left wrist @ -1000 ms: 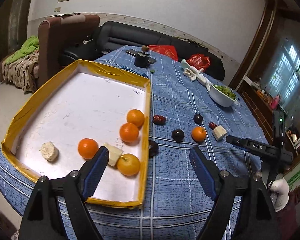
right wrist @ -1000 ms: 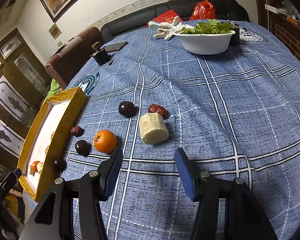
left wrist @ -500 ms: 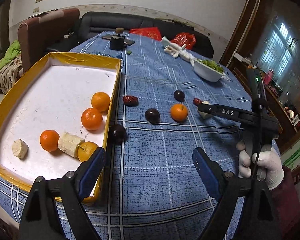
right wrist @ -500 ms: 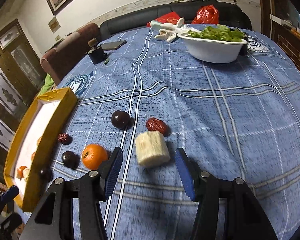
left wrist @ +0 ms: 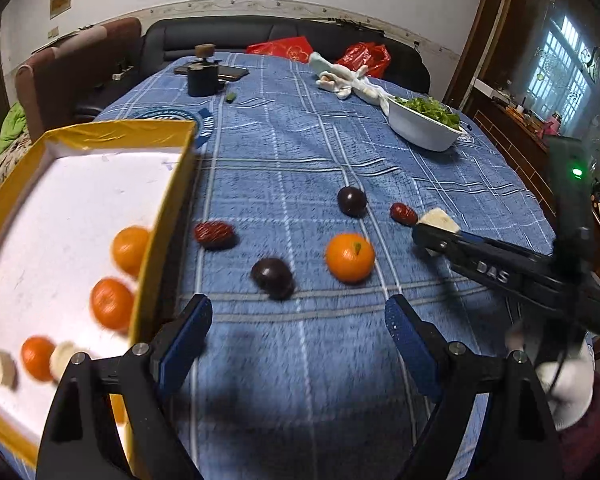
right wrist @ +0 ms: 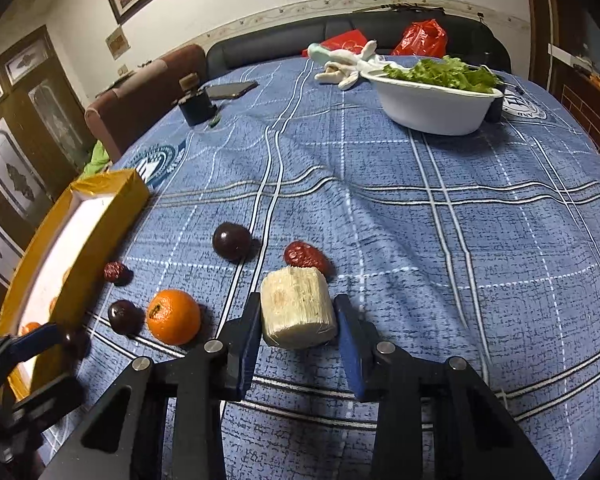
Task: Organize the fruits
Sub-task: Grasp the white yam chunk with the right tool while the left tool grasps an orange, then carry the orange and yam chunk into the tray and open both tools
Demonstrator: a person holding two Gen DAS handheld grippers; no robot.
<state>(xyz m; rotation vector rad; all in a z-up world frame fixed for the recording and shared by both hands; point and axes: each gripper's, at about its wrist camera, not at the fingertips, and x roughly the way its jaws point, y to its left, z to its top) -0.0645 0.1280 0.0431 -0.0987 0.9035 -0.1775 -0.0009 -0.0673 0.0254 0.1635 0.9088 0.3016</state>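
A blue checked tablecloth (right wrist: 440, 216) covers the table. On its far right part stands a white bowl (right wrist: 432, 110) of greens (right wrist: 440, 72). Just behind the bowl, to its left, lie pale gloves (right wrist: 346, 66). Well left of the bowl stands a small black container (right wrist: 196, 104), with a phone (right wrist: 230, 89) just behind it. Beyond the table's far edge is a black sofa (left wrist: 228, 40) with two red bags (right wrist: 420, 38), and a brown chair (left wrist: 76, 68) to its left.

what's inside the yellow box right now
In the left wrist view the yellow box holds three oranges and two pale cane pieces on its white floor. The left tongs cover its near corner, so anything there is hidden.
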